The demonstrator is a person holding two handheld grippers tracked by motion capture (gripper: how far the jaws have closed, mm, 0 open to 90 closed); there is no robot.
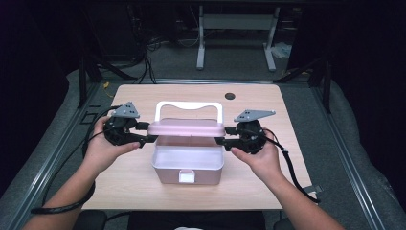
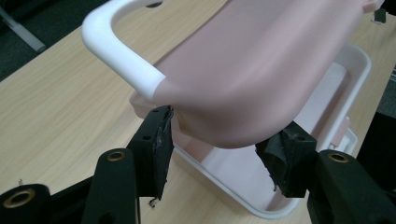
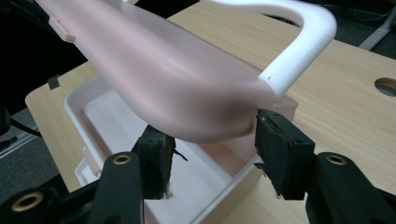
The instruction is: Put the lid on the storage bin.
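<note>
Your left gripper (image 1: 146, 138) and right gripper (image 1: 221, 141) are each clamping an end of the pink lid (image 1: 186, 128); keep them level above the box (image 1: 187, 165).

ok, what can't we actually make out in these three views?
- Box floor: the raised pink lid hides its back part in the high view; no contents can be made out.
- Hinge: behind the lid in all views.
- Left gripper and right gripper grip: jaws flank the lid ends, contact unclear.
- Front latch: too small for detail.
</note>
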